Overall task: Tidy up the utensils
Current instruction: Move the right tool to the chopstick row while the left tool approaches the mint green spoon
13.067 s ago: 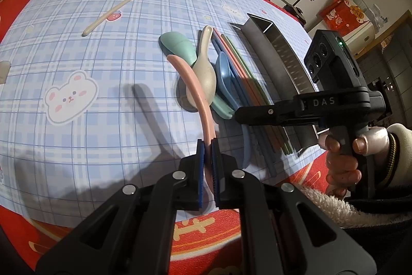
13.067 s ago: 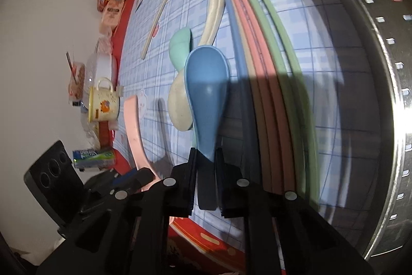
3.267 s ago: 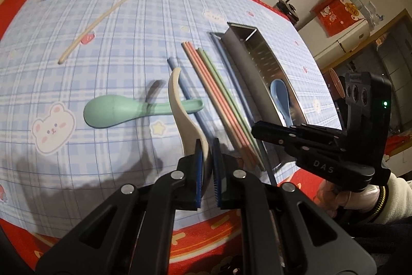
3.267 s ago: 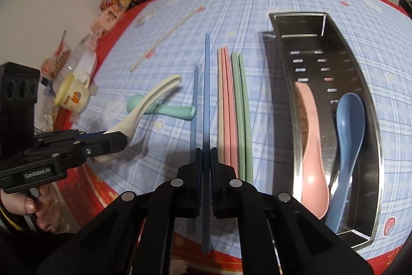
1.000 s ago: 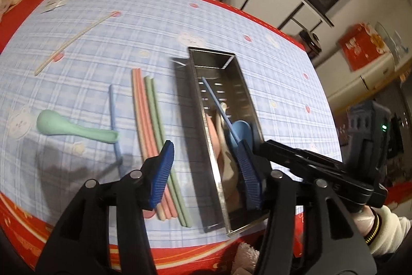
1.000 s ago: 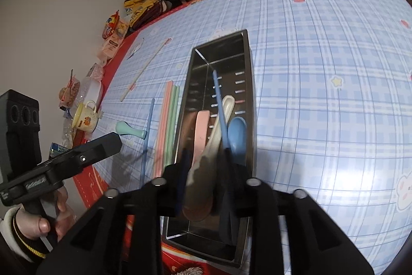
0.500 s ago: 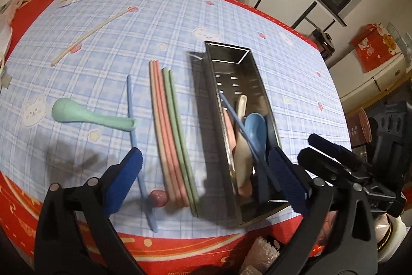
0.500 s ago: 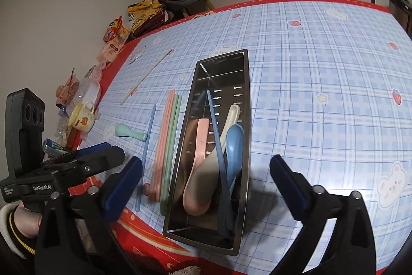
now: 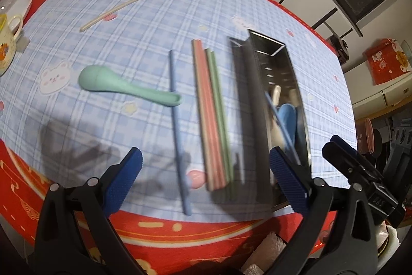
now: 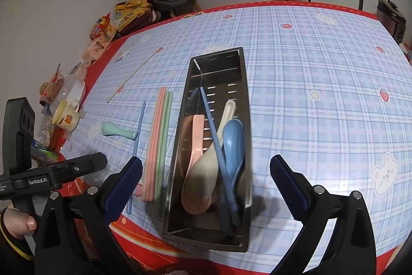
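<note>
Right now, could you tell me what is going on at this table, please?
A person holding a gripper in each hand is sorting utensils into a metal tray. The left gripper and right gripper are both open and hold nothing; their jaws have just been opening. In the tray lie a pink spoon, a cream spoon, a blue spoon and a blue chopstick. A green spoon and more chopsticks are not yet in it.

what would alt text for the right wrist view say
A metal tray on a blue checked tablecloth holds a pink spoon, a cream spoon, a blue spoon and one blue chopstick. The right gripper hangs open above it, holding nothing. Left of the tray lie pink and green chopsticks, another blue chopstick and a green spoon.
</note>
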A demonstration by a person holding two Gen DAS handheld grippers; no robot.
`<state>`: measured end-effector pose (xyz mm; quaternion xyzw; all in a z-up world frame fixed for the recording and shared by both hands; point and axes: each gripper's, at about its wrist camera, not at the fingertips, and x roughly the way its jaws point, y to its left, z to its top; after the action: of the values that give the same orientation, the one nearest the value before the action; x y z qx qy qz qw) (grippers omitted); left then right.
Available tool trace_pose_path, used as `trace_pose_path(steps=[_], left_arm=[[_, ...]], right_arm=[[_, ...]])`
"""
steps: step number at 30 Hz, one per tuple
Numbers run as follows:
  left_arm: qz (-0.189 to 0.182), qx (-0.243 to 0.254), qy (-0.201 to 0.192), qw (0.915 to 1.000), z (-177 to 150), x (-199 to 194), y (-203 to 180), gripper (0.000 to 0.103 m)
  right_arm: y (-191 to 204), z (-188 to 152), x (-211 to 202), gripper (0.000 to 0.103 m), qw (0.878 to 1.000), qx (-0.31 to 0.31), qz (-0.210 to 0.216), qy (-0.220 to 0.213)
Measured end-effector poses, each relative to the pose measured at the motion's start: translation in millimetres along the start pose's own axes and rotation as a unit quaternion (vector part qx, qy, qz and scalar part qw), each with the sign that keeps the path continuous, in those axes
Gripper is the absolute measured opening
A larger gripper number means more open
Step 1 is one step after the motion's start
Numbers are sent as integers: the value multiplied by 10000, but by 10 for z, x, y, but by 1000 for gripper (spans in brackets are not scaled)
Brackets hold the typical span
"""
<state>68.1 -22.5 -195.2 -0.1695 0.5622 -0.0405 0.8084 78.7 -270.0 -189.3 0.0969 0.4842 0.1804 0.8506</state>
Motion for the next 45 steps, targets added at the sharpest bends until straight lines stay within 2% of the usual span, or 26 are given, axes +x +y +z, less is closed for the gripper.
trace_pose_path(steps=[9,14,16,21,24,30,32,39,45], left_arm=[[71,-245,66,9997,127,-105,553,97],[-25,-309,78,9995,214,-117,828,97],[-93,-315,93,9994,255,-102,937,97],[-270,-293,122,9991,320,-79,1164,97],[-335,-375,176,9986,375,-52,1312,97],[-559,-285,287,9976,481,-10,1487,96],[-652,-189,332,9971,507,13,1498,96],[-819,121,555,9950,543,155,1454,95],[-842,65,646,9943,543,227,1524,94]], right_arm=[[479,-8,215,97,9988,-274,-398,89],[724,20,361,96,9988,-317,-334,151],[825,26,416,89,9987,-362,-314,191],[1086,4,622,64,9968,-517,-379,473],[1232,-28,764,54,9949,-630,-431,659],[1287,-92,1001,23,9939,-378,-438,934],[1260,-100,1050,17,9942,-244,-429,954],[1212,-113,1211,11,9924,-57,-657,1040],[1250,-51,1272,11,9908,-200,-917,972]])
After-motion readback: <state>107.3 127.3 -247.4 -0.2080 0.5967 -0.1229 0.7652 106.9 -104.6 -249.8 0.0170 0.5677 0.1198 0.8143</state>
